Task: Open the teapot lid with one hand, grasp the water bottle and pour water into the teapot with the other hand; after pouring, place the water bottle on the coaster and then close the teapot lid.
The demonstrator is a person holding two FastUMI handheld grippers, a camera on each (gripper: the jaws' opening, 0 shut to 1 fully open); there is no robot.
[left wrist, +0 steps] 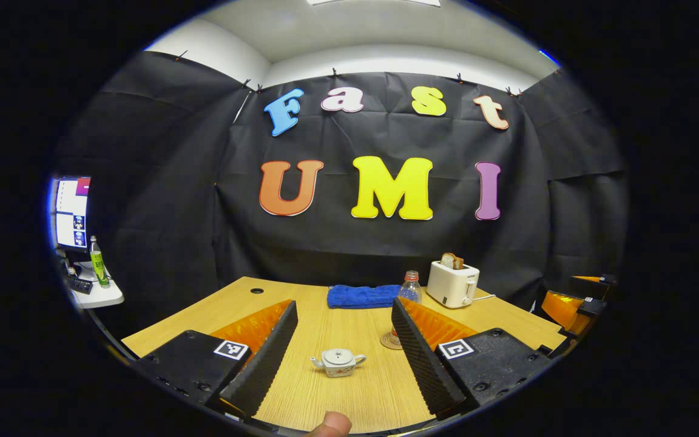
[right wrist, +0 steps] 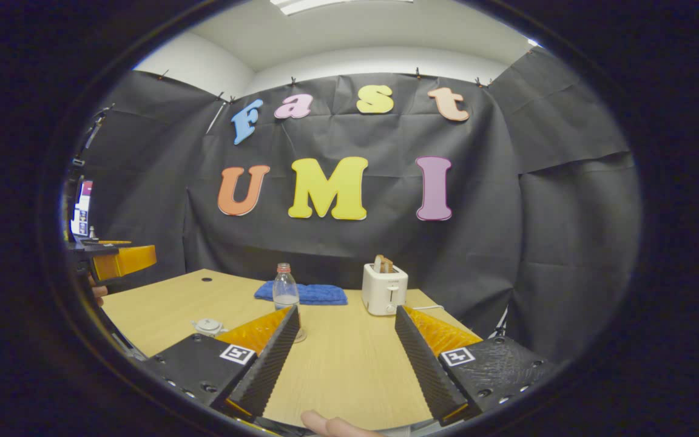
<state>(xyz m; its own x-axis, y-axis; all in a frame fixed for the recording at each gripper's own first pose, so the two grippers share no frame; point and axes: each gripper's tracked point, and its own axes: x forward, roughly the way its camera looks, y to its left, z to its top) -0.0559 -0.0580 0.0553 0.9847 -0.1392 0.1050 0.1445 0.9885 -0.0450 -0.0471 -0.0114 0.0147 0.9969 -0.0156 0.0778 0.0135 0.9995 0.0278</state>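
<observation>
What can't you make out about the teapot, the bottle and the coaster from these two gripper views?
- Teapot: in the right gripper view the right gripper's own finger hides its lower body.
- Water bottle: in the left gripper view a finger of the left gripper covers its lower half, so the water level there is hidden.
- Coaster: partly covered by the same finger; whether the bottle stands on it is unclear.
- Teapot lid: too small to judge how it seats.

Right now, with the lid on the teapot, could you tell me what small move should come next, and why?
Probably ease the left hand-held gripper forward and down toward the teapot. Its lid is on, both grippers are open and empty, and the teapot sits framed between the left one's fingers. The water bottle stands on the coaster, untouched.
</observation>
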